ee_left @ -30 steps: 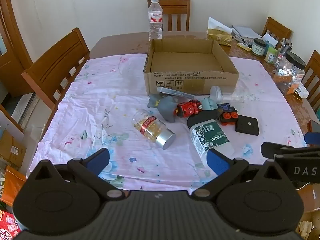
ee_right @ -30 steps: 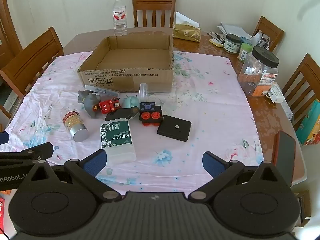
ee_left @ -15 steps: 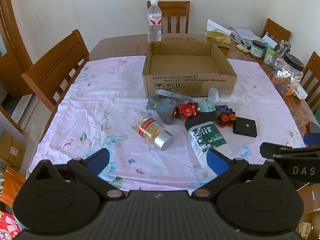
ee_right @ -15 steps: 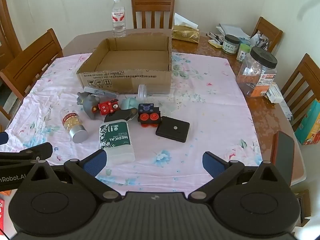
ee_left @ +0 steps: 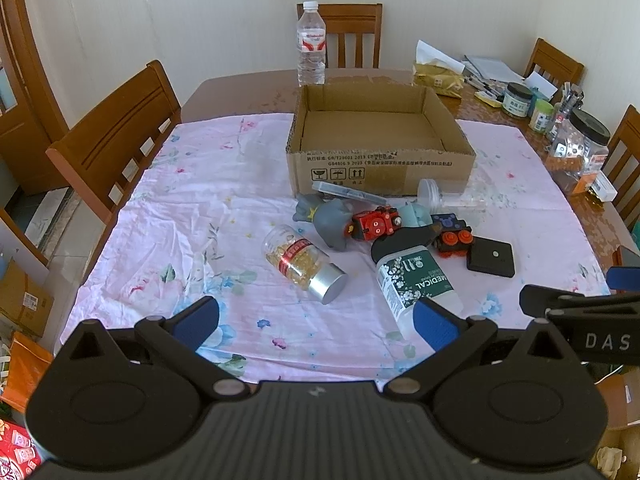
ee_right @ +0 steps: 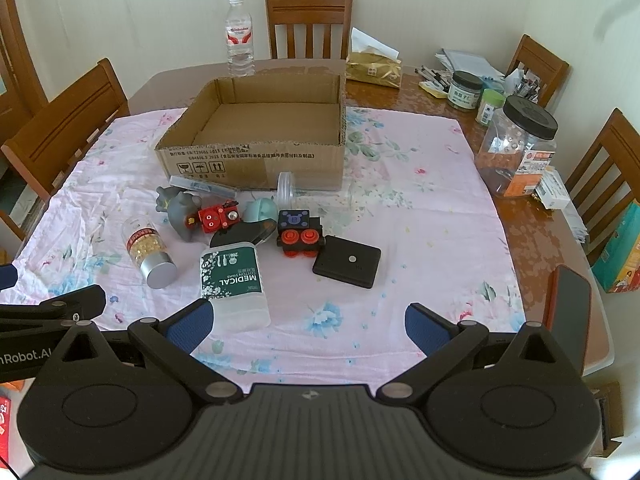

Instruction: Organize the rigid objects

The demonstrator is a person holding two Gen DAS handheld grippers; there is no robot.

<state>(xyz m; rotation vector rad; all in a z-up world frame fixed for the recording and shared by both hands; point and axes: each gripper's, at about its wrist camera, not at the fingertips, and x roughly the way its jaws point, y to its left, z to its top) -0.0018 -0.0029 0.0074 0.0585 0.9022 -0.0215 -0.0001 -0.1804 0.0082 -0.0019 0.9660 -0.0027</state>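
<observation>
We read "MEDICAL" and "COTTON SWAB" on the green-labelled container (ee_right: 233, 278) lying on the cloth. We see "DAS" on the right gripper (ee_left: 606, 341) and "nRobot.AI" on the left gripper (ee_right: 24, 356). On the cardboard box (ee_right: 256, 162) we make out handling symbols and "2013".

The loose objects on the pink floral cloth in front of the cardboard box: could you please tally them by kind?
Toys: 3, grey plastic figure, red block robot, black block car with red wheels
Lying containers: 3, capsule jar with silver lid, green-labelled cotton swab box, clear lidded jar
Flat black square case: 1
Total: 7, counting only clearly identifiable items.
</observation>
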